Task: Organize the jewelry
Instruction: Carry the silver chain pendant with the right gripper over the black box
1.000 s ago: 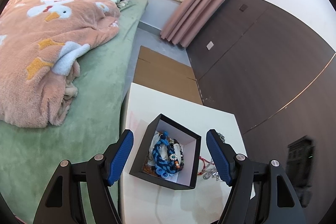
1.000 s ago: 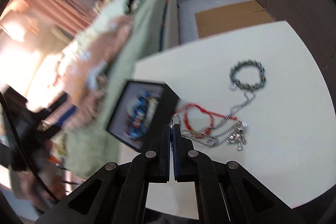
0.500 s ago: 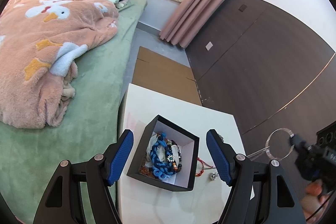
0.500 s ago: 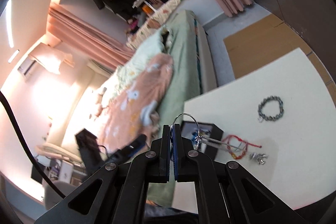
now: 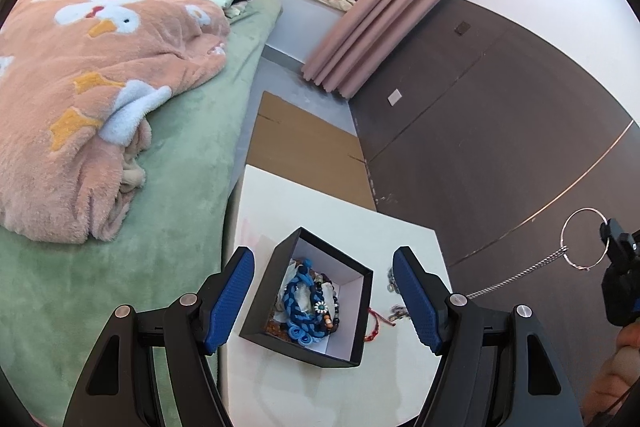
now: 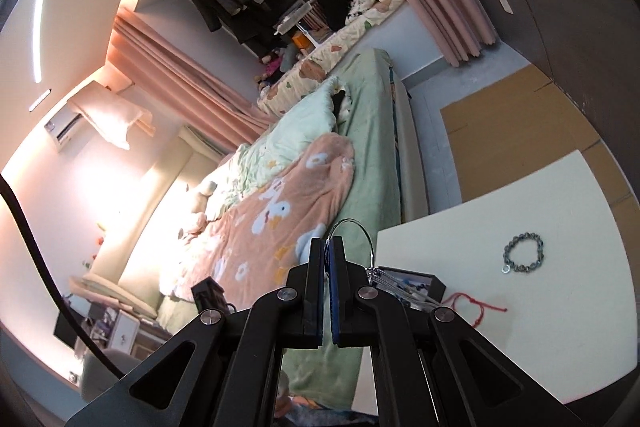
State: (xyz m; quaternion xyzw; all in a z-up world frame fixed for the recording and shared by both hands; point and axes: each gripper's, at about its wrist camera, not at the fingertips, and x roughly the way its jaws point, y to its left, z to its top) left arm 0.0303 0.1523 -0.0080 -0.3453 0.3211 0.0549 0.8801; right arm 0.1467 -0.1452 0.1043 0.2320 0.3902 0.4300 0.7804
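Note:
A black jewelry box (image 5: 310, 297) with a white lining stands on the white table (image 5: 288, 199); it holds a blue braided bracelet (image 5: 298, 301) and beaded pieces. My left gripper (image 5: 324, 297) is open, its blue pads either side of the box above it. My right gripper (image 6: 329, 247) is shut on a silver hoop with chains (image 6: 362, 239), held high in the air; it shows at the right edge of the left wrist view (image 5: 582, 243). The box shows under the chains (image 6: 412, 281). A red cord bracelet (image 6: 476, 305) and a grey bead bracelet (image 6: 524, 253) lie on the table.
A bed with a green sheet (image 5: 180, 179) and a peach duck blanket (image 5: 80, 87) runs along the table's left. Cardboard (image 5: 304, 151) lies on the floor beyond the table. A dark panelled wall (image 5: 500, 131) and pink curtains (image 5: 376, 11) stand at the right.
My right gripper has lifted the silver hoop and its chains off the table, up and away to the right. The left gripper has barely moved over the box.

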